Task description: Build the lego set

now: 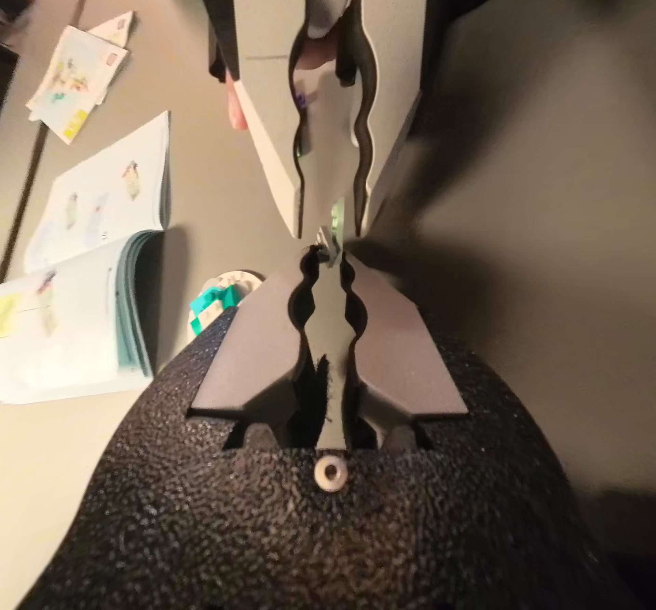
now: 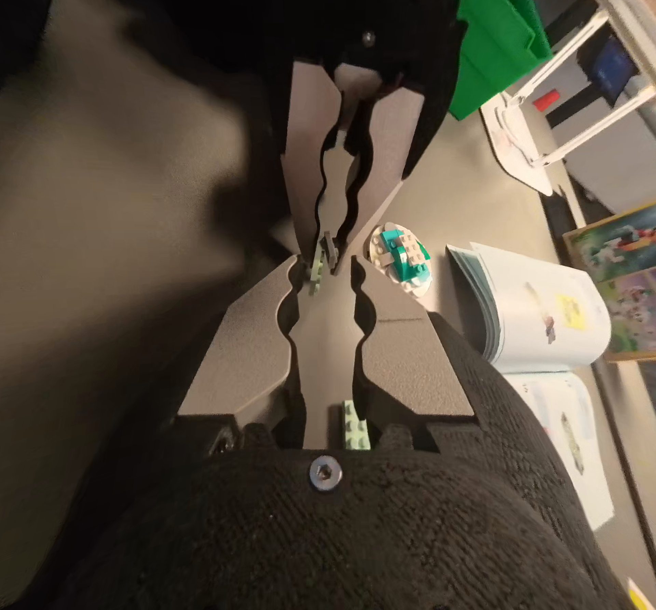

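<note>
My left gripper (image 1: pixel 328 254) is shut on a small grey lego piece (image 1: pixel 326 240) and holds it above the table. My right gripper (image 2: pixel 324 261) faces it tip to tip with its jaws apart. A pale green plate (image 2: pixel 317 268) stands edge-on between the right fingertips, close to one finger and touching the grey piece (image 2: pixel 331 248). It also shows in the left wrist view (image 1: pixel 337 215). I cannot tell if the two pieces are joined. A small build (image 2: pixel 401 263) of teal and grey bricks on a white round plate sits on the table beside the grippers.
A second pale green plate (image 2: pixel 355 426) lies on the table under my right gripper. An open instruction booklet (image 1: pixel 99 238) and a folded leaflet (image 1: pixel 78 78) lie to one side. A green bin (image 2: pixel 497 32), a white stand (image 2: pixel 525 138) and the lego box (image 2: pixel 617 256) are farther off. Both grippers' tips are close together, under 4 cm apart.
</note>
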`<control>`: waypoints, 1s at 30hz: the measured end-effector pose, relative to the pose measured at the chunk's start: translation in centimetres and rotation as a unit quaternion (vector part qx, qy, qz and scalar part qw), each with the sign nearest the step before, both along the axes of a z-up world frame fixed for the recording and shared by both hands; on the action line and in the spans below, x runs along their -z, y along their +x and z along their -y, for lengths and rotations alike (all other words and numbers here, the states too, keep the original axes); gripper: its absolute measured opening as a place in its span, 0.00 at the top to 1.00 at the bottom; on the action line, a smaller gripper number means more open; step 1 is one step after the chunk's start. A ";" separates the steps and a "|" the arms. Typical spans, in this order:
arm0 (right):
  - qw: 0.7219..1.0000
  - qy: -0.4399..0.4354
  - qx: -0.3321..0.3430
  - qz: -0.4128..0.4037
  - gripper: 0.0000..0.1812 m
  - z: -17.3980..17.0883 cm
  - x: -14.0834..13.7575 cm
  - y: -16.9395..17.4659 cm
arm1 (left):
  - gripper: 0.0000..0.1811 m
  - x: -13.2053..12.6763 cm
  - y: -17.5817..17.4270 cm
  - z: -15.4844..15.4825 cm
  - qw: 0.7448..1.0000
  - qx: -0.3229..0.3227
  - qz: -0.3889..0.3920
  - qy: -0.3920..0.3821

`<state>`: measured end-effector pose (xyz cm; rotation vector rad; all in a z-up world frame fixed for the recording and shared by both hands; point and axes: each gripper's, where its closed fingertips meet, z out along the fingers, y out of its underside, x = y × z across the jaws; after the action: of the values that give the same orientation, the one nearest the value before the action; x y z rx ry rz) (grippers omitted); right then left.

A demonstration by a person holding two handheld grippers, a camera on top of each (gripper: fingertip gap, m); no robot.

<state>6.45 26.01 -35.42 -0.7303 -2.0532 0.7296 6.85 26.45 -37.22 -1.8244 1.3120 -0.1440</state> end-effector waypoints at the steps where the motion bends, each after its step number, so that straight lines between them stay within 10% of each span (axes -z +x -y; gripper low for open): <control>1: 1.000 0.004 -0.002 -0.005 0.87 0.1 -0.1 -0.1 | 0.95 0.0 0.2 0.2 1.000 0.003 0.010 -0.016; 18: 0.993 -0.080 0.022 0.081 0.96 0.5 0.9 0.0 | 0.93 0.4 0.6 1.0 0.983 -0.005 0.096 -0.159; 30: 0.980 -0.124 0.053 0.145 0.96 0.2 1.5 0.2 | 0.90 0.1 -0.2 1.8 0.992 -0.054 0.079 -0.085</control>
<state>6.66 25.77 -36.90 -1.1354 -2.1839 0.8694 6.61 24.66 -37.36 -1.9795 1.1170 -0.3430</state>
